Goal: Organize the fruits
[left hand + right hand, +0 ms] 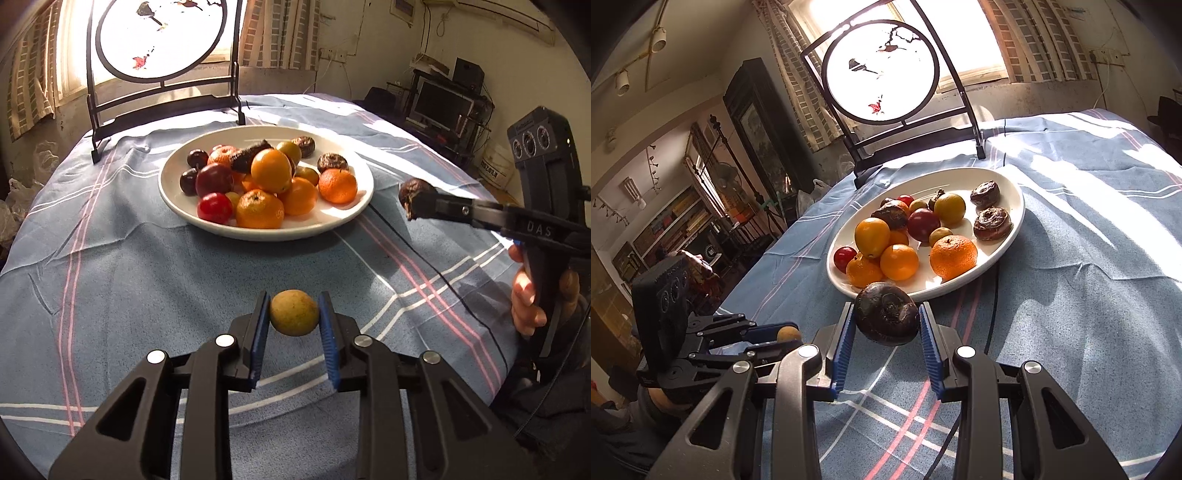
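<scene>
A white plate (354, 214) (1004, 251) on the blue cloth holds several oranges, red and dark plums, small yellow fruits and dark brown wrinkled fruits. My left gripper (294, 314) is shut on a small yellow-green round fruit (294, 312), held above the cloth in front of the plate; it also shows in the right wrist view (788, 333). My right gripper (887, 319) is shut on a dark brown round fruit (887, 312), held just before the plate's near rim; in the left wrist view this fruit (415, 197) is right of the plate.
A round screen on a dark stand (162, 55) (882, 74) stands behind the plate at the table's far edge. A thin black cable (424, 266) (991, 317) lies on the checked cloth (147, 277) right of the plate. Shelves and a monitor (439, 99) lie beyond the table.
</scene>
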`<state>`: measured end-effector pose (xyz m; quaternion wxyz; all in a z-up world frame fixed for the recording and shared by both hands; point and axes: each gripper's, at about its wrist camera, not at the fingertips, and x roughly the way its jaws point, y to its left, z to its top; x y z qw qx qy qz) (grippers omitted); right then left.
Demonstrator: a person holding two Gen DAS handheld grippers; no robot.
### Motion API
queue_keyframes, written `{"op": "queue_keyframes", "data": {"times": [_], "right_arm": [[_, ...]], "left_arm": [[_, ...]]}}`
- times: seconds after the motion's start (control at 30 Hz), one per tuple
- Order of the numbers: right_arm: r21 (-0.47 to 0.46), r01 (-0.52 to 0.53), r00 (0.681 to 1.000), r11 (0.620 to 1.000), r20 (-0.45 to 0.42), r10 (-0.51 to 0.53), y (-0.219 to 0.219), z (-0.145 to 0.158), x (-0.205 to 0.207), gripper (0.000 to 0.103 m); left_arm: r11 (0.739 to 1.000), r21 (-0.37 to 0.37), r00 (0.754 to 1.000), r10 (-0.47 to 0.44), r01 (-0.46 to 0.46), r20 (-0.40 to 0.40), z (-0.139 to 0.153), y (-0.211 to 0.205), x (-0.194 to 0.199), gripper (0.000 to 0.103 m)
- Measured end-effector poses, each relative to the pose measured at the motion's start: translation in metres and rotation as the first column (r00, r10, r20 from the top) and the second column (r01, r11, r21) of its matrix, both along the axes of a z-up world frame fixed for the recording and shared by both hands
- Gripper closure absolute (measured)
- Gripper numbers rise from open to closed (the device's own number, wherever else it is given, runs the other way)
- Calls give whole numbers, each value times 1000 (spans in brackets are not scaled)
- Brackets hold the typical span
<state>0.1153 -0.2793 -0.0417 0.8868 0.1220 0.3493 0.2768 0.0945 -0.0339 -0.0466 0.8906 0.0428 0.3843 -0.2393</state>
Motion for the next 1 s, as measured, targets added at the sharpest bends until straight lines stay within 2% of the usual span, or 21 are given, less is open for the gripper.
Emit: {"op": "queue_keyframes", "data": {"times": [0.2, 0.27, 0.37, 0.4, 0.43, 0.47, 0.5, 0.53, 0.57, 0.6, 0.63, 0.7, 0.77, 0.8, 0.9, 1.0], "right_arm": [[-51, 24, 999, 998, 30, -23, 8, 47, 44, 68], [-85, 34, 999, 996, 26, -32, 16, 52, 67, 68], [-133, 63, 998, 989, 6, -62, 28, 44, 99, 67], [-151, 77, 997, 986, 9, -76, 31, 40, 107, 66], [-167, 87, 996, 982, 7, -87, 33, 36, 113, 66], [-172, 92, 996, 981, 0, -94, 35, 33, 117, 60], [-169, 98, 995, 981, -1, -99, 34, 31, 118, 57], [-156, 100, 995, 983, 1, -101, 33, 31, 116, 51], [-142, 99, 995, 985, 5, -99, 32, 32, 112, 45], [-132, 97, 995, 986, 10, -97, 30, 33, 105, 43], [-121, 96, 995, 988, 12, -95, 28, 35, 98, 38], [-108, 106, 994, 988, 14, -105, 23, 37, 80, 26], [-104, 113, 993, 988, 24, -111, 17, 39, 55, 8], [-112, 116, 993, 987, 30, -113, 16, 39, 43, 5], [-178, 105, 994, 978, 32, -101, 16, 37, 4, 4], [-217, 120, 992, 969, 53, -111, 10, 38, -31, 4]], "left_arm": [[999, -37, 997, 30, -28, 64, 48, -5, 54, 78], [998, -47, 999, 36, -34, 41, 51, -11, 84, 77], [996, -55, 998, 66, -66, -7, 41, -15, 126, 77], [995, -46, 996, 83, -84, -23, 35, -16, 137, 70], [995, -38, 995, 91, -92, -42, 30, -17, 146, 57], [995, -27, 994, 97, -99, -47, 26, -18, 151, 52], [994, -10, 993, 108, -108, -46, 24, -18, 152, 43], [993, -3, 992, 121, -121, -42, 24, -17, 150, 33], [992, -13, 991, 129, -129, -34, 25, -14, 146, 27], [990, -26, 990, 138, -138, -20, 28, -10, 138, 17], [988, -29, 989, 150, -150, 3, 31, -6, 129, 12], [986, -22, 986, 164, -164, 38, 37, 1, 108, 9], [988, -16, 986, 157, -156, 58, 41, 5, 81, 5], [989, -12, 987, 148, -148, 66, 41, 7, 67, 5], [989, 16, 987, 147, -148, 71, 40, 13, 29, 5], [979, 46, 979, 193, -196, 68, 40, 23, 0, 5]]}}
